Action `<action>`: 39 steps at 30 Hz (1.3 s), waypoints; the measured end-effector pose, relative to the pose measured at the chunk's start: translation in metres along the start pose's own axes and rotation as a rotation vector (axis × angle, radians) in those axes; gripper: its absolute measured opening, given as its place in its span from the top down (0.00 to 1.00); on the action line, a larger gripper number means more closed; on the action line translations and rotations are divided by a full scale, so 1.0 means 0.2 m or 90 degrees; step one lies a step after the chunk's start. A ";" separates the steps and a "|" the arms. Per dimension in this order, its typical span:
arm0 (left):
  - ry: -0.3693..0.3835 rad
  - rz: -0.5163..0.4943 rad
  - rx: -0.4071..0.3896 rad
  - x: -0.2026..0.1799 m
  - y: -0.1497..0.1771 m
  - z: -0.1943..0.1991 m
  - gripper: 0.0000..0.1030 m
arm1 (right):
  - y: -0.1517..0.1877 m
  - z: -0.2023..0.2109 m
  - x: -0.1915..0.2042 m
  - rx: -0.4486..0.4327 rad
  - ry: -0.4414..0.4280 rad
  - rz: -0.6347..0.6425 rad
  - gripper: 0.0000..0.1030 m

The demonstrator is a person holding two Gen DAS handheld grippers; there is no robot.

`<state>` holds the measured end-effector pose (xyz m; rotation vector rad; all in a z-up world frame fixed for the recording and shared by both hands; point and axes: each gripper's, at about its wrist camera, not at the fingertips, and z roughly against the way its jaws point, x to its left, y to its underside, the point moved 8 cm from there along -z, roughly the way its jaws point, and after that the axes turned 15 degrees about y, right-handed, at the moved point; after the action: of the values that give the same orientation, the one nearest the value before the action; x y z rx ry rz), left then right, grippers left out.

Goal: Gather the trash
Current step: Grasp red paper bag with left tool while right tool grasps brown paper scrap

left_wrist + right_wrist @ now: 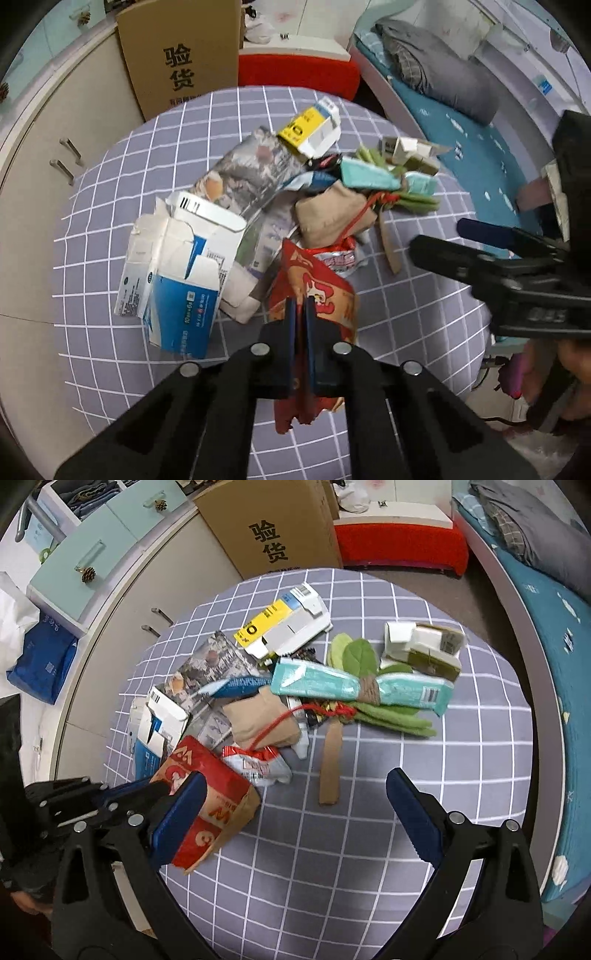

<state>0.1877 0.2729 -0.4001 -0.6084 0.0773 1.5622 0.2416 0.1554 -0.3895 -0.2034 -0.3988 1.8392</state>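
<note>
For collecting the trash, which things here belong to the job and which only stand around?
For the job:
- red snack bag, held in the shut left gripper
- blue-and-white carton
- yellow box
- teal wrapper
- right gripper, open

Only around:
- cardboard box
- bed
- cabinet

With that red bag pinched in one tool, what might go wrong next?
The left tool grips the red paper bag only near one edge, so it could tear or slip when lifted. The silver wrapper lies against the bag and might get dragged along. The open right tool hovers close and could bump the bag.
</note>
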 end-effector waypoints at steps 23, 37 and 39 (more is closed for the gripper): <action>-0.037 0.145 -0.146 0.20 -0.16 0.35 0.96 | -0.16 -0.29 0.33 0.006 0.027 0.184 0.71; -0.058 0.153 -0.163 0.11 -0.16 0.37 0.96 | -0.06 -0.13 0.20 0.062 -0.104 0.139 0.95; -0.072 0.158 -0.168 0.11 -0.16 0.38 0.96 | -0.06 -0.12 0.19 0.056 -0.092 0.137 0.94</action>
<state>0.1935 0.3275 -0.3342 -0.7354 -0.1468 1.8613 0.2487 0.1983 -0.4054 -0.0536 -0.4078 2.0861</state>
